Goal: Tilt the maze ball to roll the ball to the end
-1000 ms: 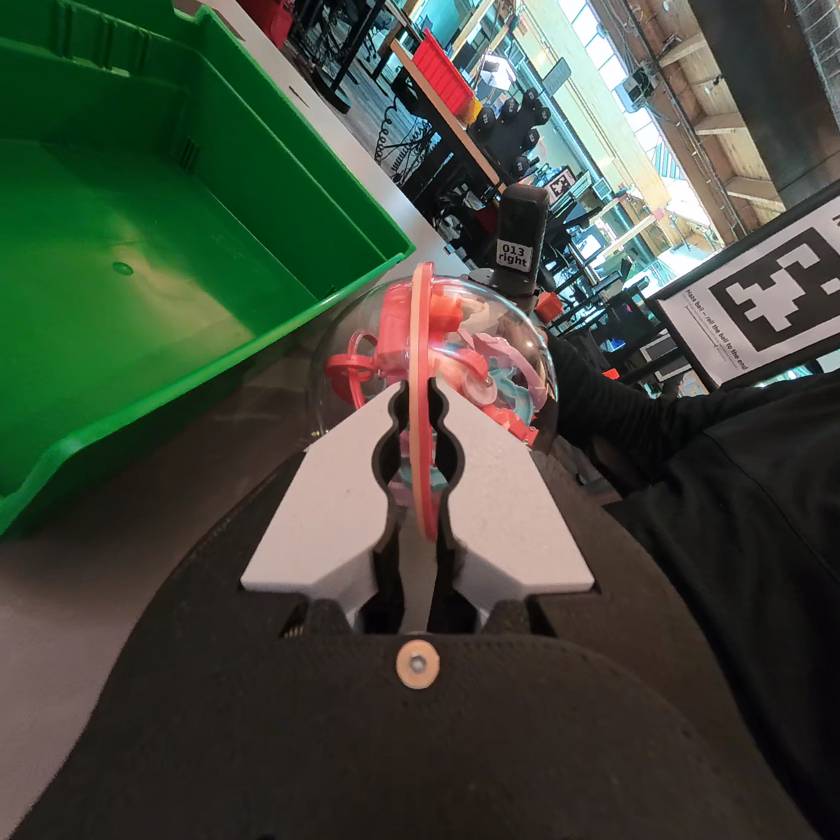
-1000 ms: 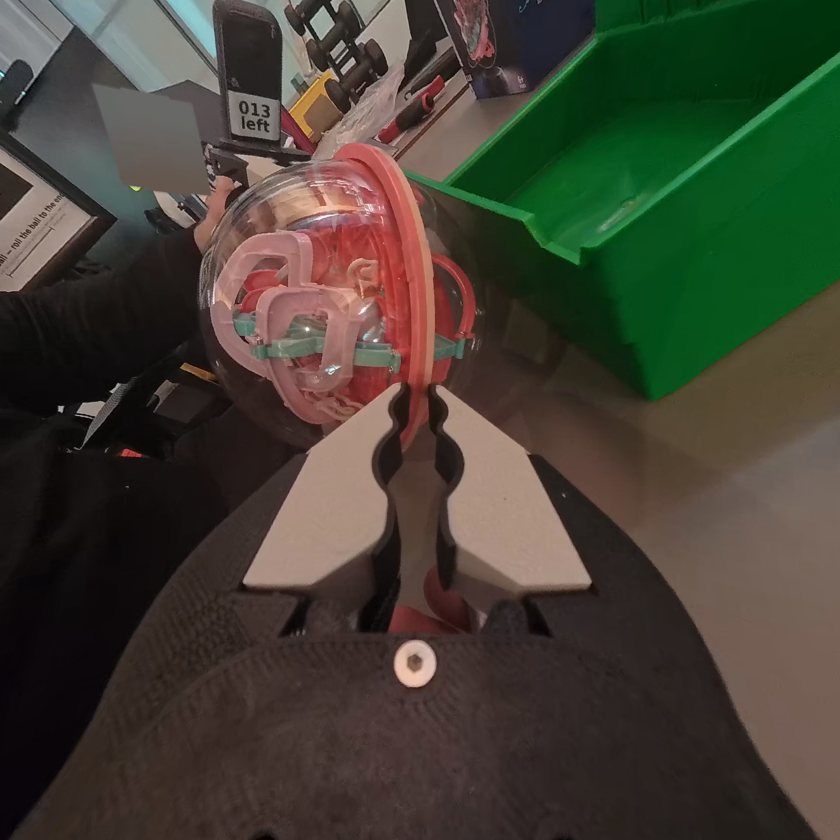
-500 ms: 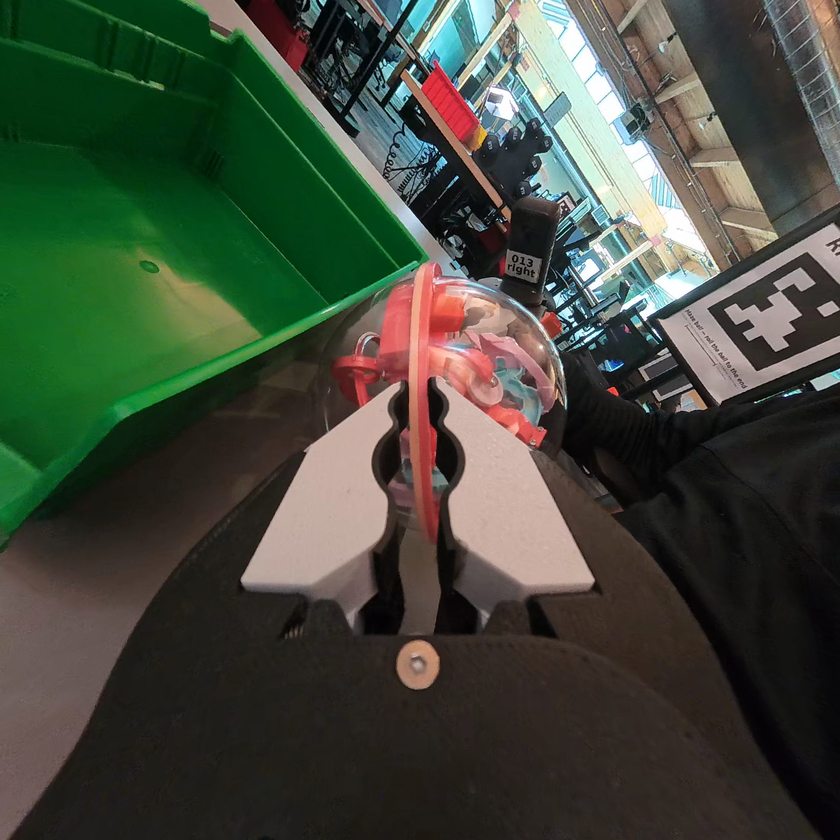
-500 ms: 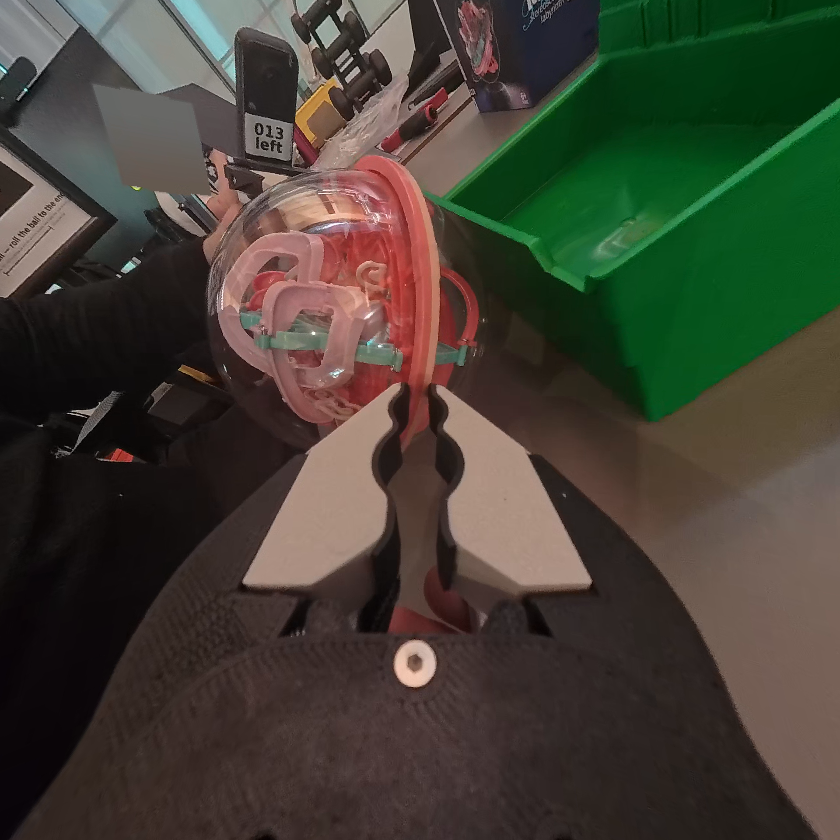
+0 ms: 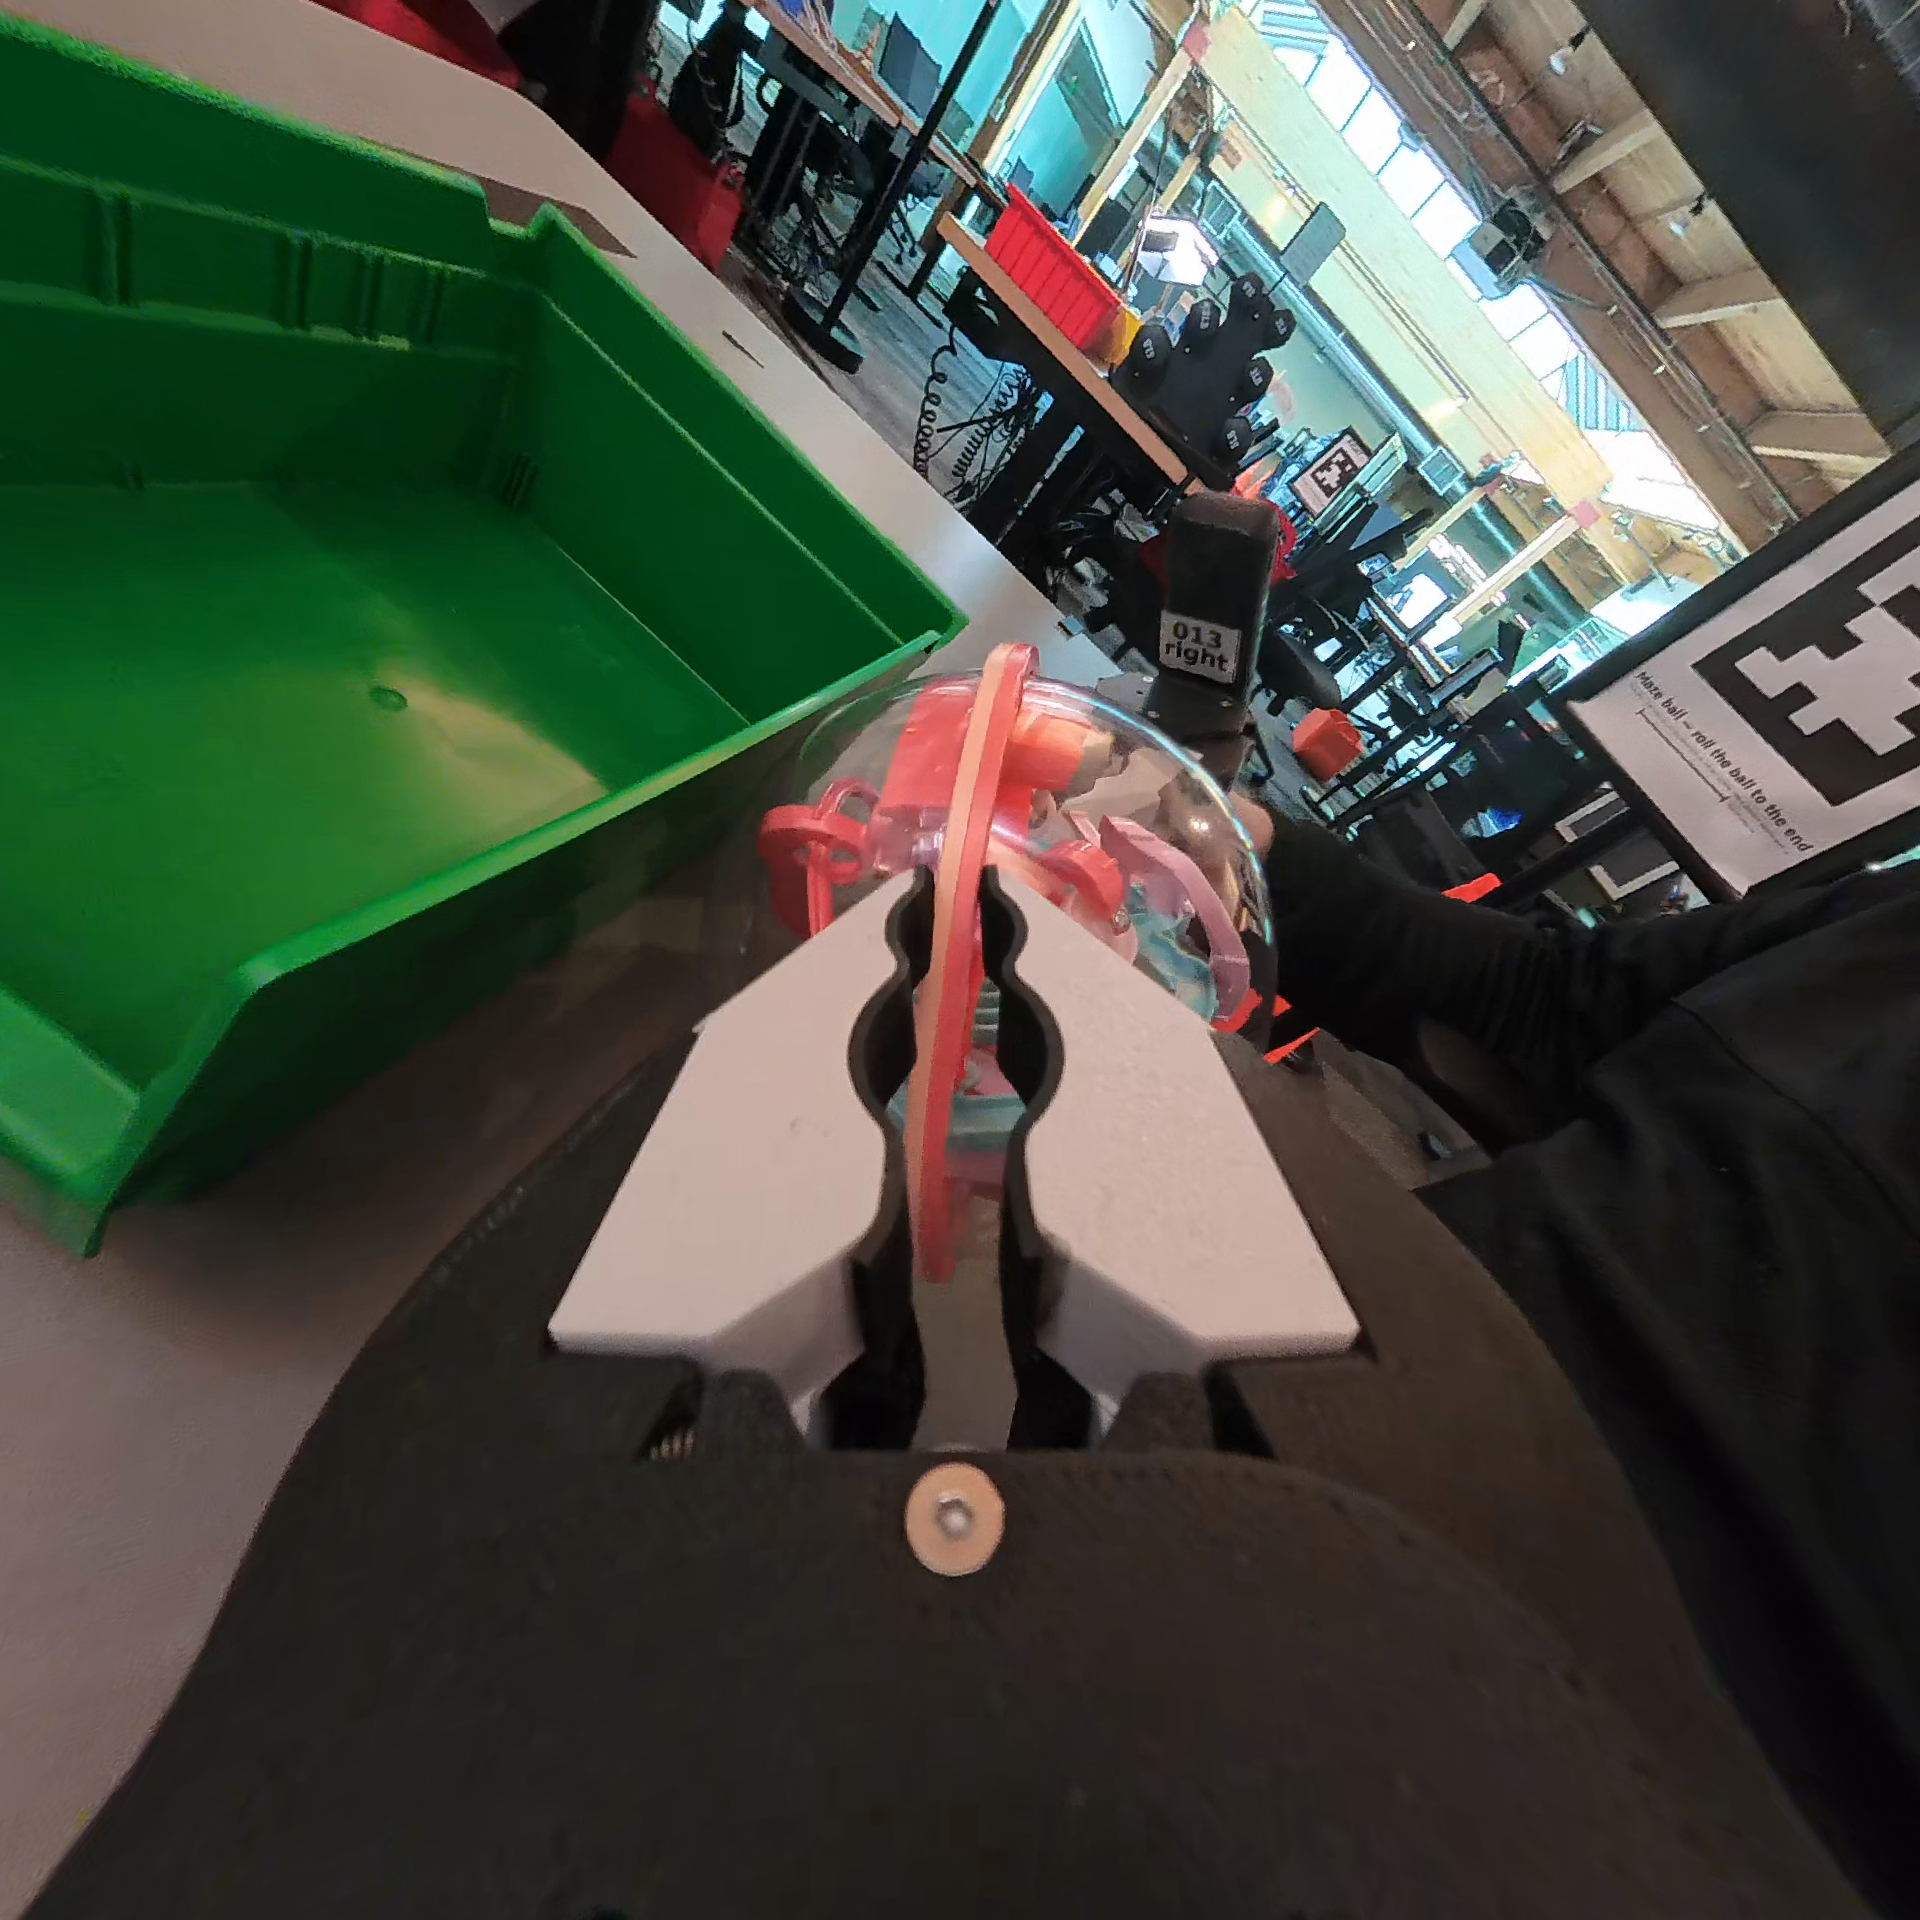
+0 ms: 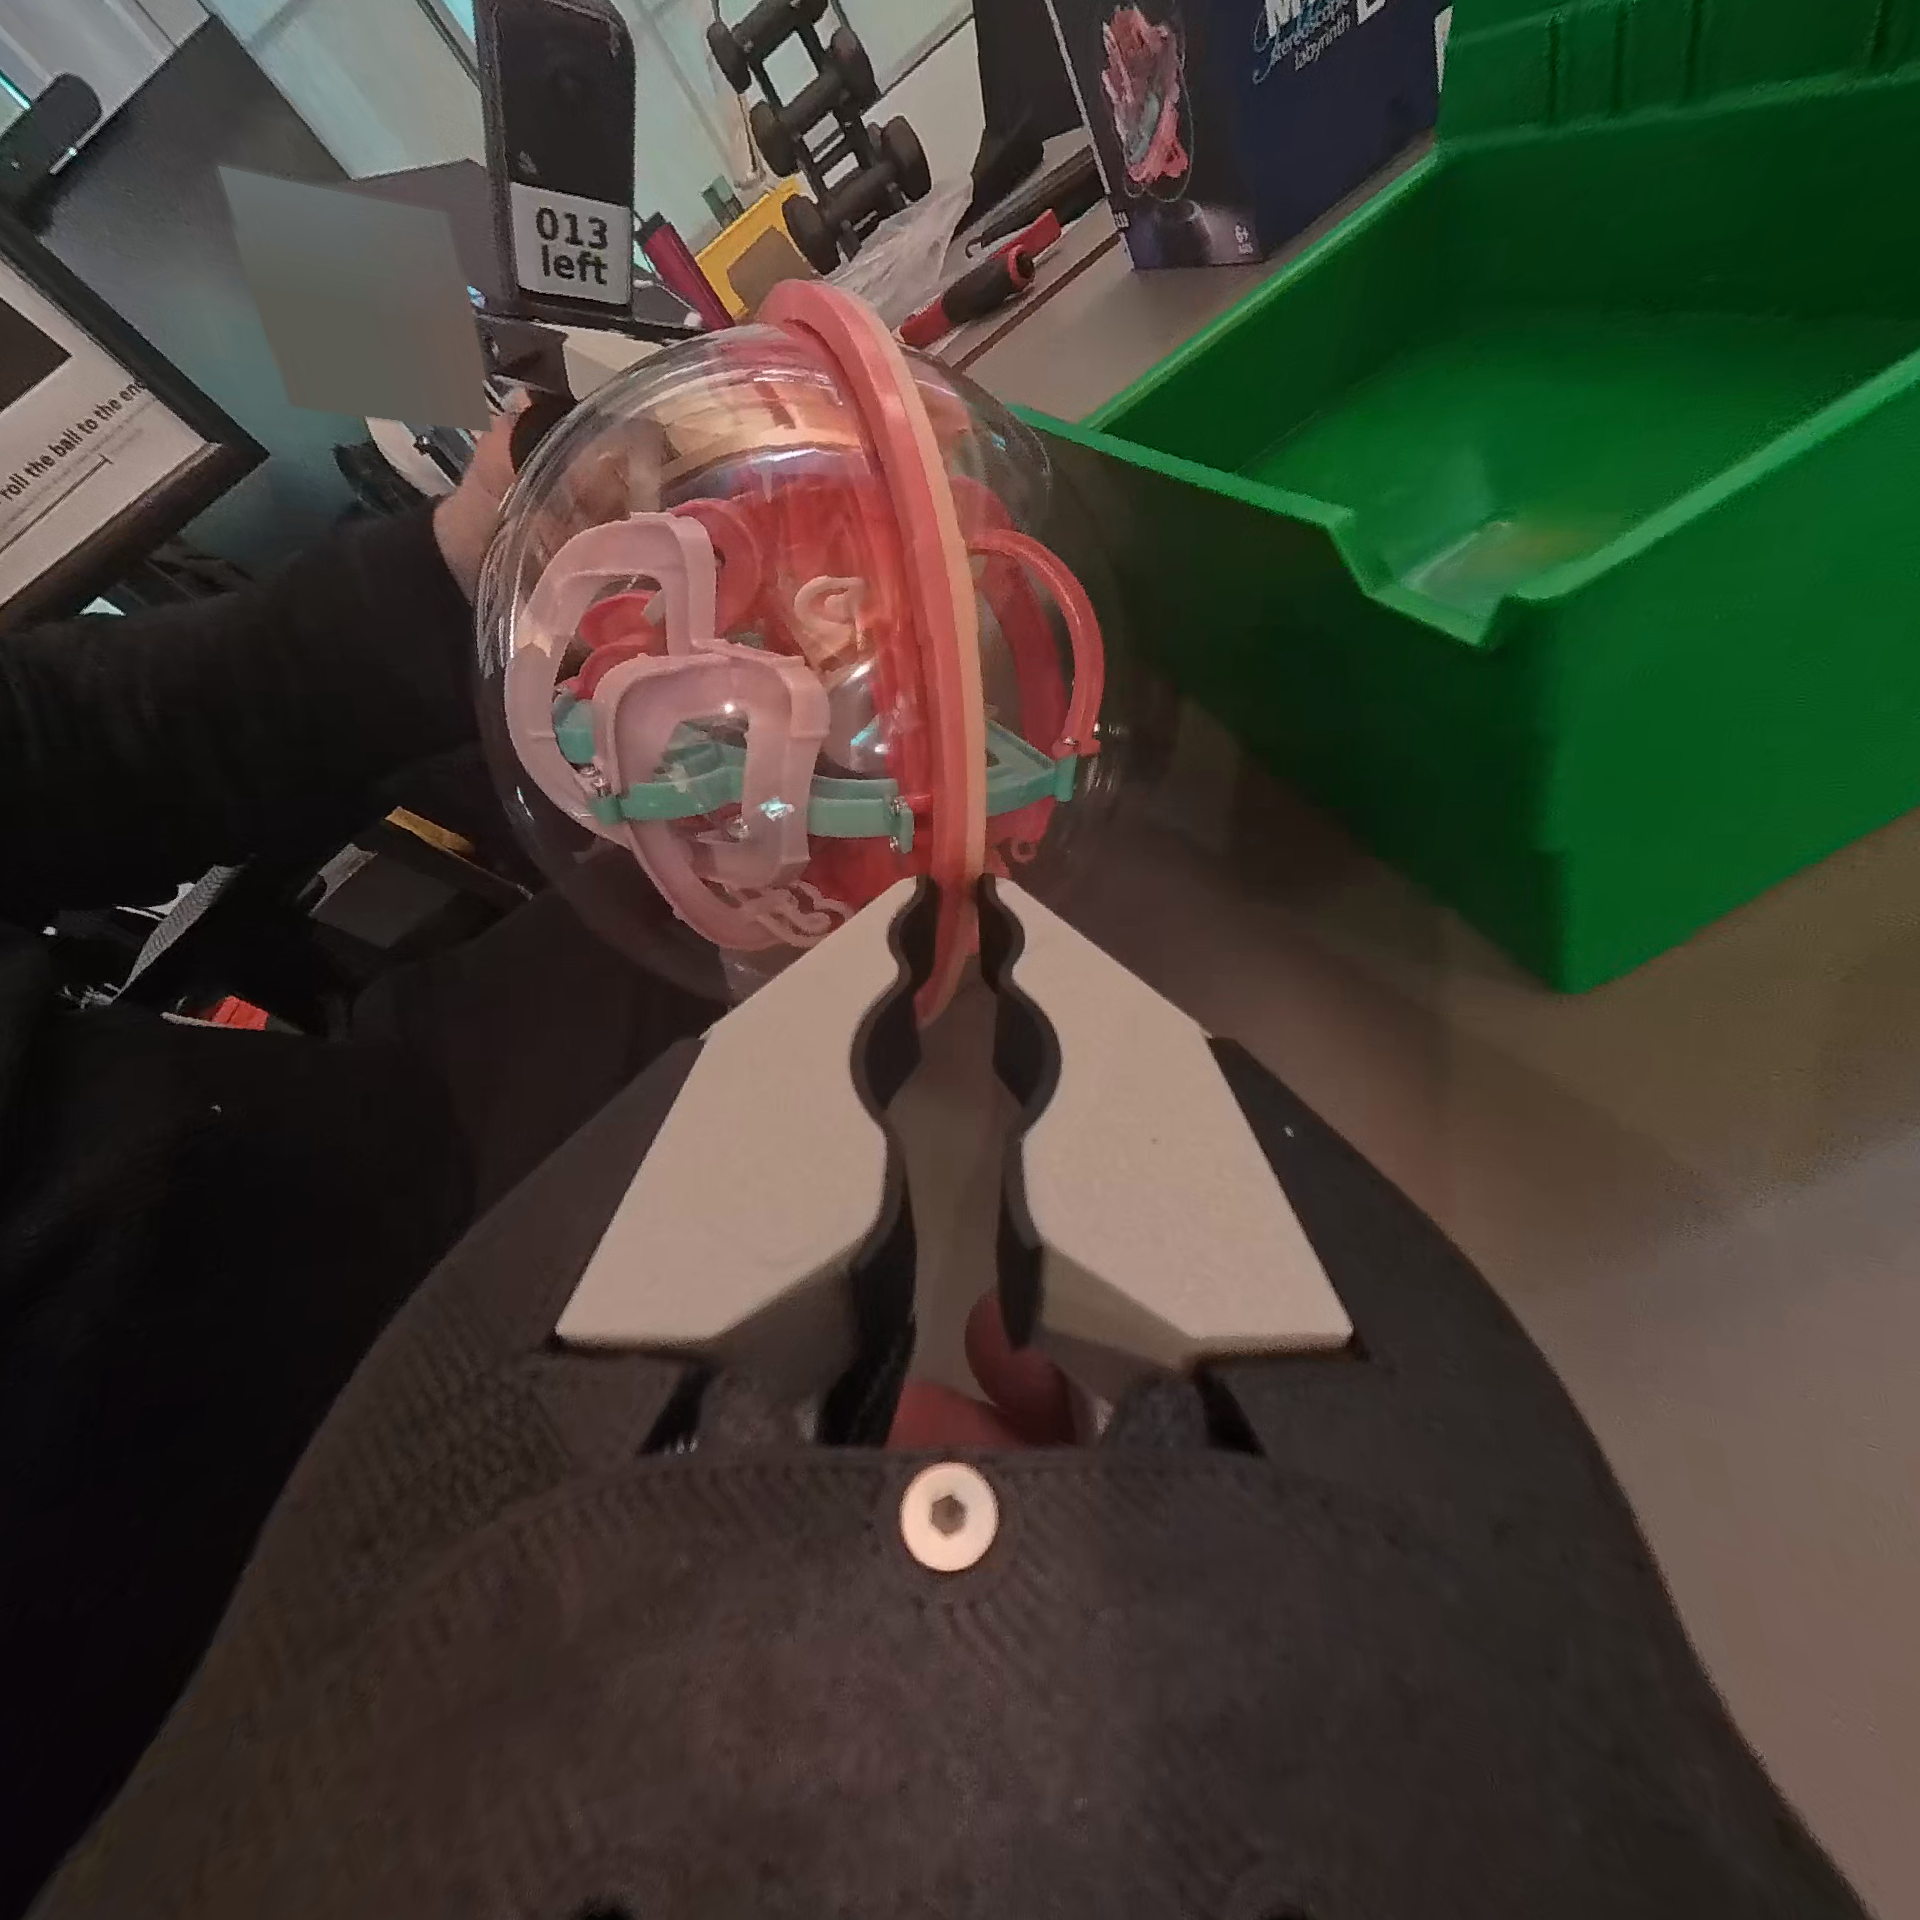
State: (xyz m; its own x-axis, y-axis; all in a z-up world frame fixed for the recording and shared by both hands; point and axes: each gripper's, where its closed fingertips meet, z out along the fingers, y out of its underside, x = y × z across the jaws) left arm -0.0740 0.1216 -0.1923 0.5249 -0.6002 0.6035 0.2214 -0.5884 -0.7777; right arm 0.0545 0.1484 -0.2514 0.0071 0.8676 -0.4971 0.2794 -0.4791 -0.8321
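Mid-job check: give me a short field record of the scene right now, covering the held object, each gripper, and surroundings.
object: maze ball, clear sphere with pink, red and teal tracks inside
grip point: red rim around the sphere
left gripper: pads closed on the rim
right gripper: pads closed on the rim, opposite side
ball position: lifted off the table
nearby: green bin, nothing visible in it
inner ball: cannot tell where it is

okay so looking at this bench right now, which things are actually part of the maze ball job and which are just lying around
In use:
maze ball, clear sphere with a red rim
left gripper, shut on the rim
right gripper, shut on the rim

Lying about:
green bin
dumbbell rack
dark blue box
red-handled tool
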